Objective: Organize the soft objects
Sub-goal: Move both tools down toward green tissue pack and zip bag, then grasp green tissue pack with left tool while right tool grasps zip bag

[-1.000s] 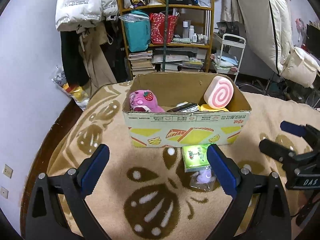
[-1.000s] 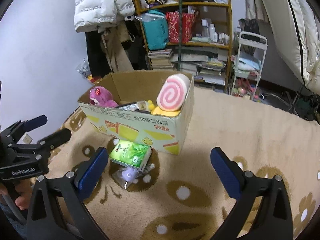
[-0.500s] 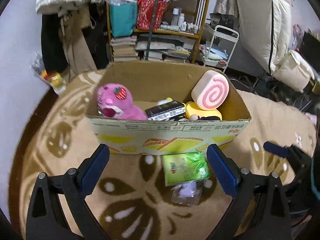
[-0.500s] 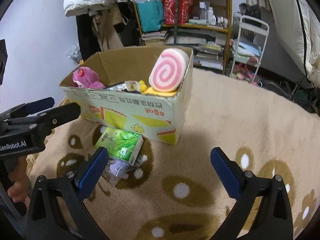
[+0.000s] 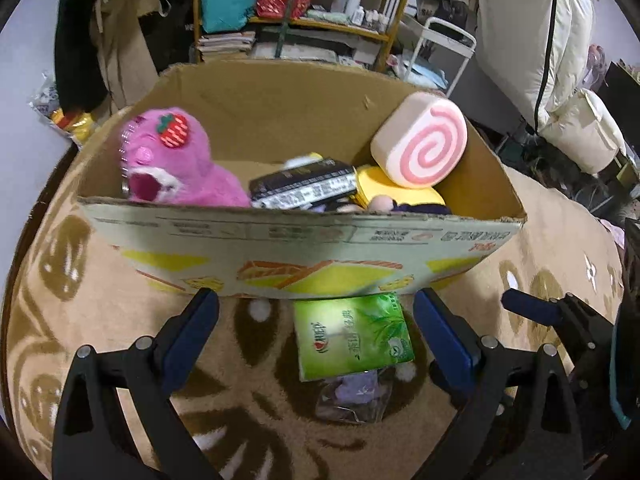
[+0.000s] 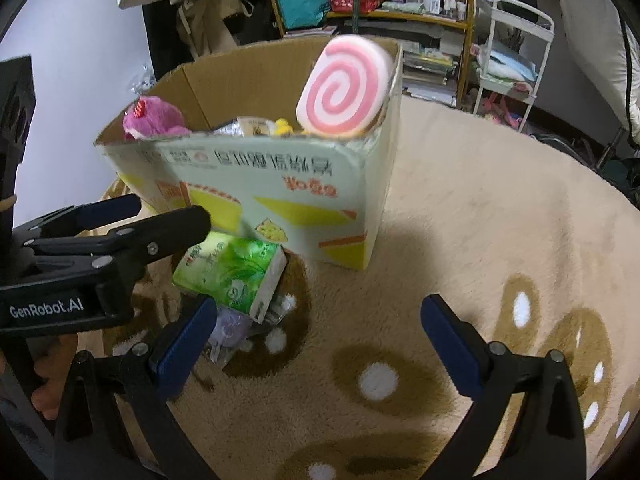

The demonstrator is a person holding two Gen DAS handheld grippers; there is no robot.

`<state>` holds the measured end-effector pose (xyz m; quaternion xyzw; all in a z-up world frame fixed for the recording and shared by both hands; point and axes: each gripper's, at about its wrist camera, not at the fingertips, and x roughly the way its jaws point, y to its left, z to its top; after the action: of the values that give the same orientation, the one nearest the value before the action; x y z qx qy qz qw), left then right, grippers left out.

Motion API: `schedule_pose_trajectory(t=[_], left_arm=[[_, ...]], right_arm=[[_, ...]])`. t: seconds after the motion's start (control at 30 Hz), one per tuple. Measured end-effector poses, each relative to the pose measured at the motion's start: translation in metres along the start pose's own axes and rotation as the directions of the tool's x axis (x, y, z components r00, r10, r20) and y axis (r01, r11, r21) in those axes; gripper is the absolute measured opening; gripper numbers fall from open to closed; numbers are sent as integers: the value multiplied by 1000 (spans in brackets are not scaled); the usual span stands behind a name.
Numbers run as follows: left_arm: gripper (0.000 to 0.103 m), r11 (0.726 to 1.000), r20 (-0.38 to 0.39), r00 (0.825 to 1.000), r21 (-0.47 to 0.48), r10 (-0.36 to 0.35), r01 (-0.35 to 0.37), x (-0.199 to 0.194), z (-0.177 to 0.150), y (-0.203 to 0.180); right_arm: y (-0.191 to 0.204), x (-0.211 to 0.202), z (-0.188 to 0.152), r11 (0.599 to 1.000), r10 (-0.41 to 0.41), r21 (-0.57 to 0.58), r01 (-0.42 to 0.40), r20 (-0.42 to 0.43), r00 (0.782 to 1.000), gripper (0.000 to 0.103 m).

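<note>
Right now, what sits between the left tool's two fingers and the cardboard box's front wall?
In the left wrist view, the green tissue pack lies on the rug between the open left tool and the cardboard box, with a clear packet beneath its near end.

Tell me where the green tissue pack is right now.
The green tissue pack lies on the rug just in front of the cardboard box, resting partly on a clear plastic packet, between the open left claw's fingers.

An open cardboard box point(image 5: 304, 252) stands on the carpet, holding a pink plush point(image 5: 176, 168) at its left end and a pink swirl cushion point(image 5: 420, 144) leaning at its right. Just in front lies a green tissue pack point(image 5: 352, 336), flat, partly covering a small clear bag point(image 5: 352, 396) with something purple inside.
</note>
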<state>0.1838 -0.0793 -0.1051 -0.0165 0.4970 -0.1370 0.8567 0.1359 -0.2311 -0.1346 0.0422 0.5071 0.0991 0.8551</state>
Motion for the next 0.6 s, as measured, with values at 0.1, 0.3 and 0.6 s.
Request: schedule_pose_trajectory(t=[0.1, 0.3, 0.6], left_arm=[[97, 999, -29, 999, 10, -32, 33, 8, 1, -3], [97, 995, -96, 990, -20, -100, 98, 28, 2, -3], [97, 995, -167, 982, 21, -90, 95, 45, -4, -17]], right_arm=[[0, 6, -1, 1000, 15, -1, -15, -19, 1000, 103], [3, 15, -5, 999, 24, -21, -24, -43, 999, 103], [11, 27, -8, 998, 39, -41, -42, -75, 996, 103]])
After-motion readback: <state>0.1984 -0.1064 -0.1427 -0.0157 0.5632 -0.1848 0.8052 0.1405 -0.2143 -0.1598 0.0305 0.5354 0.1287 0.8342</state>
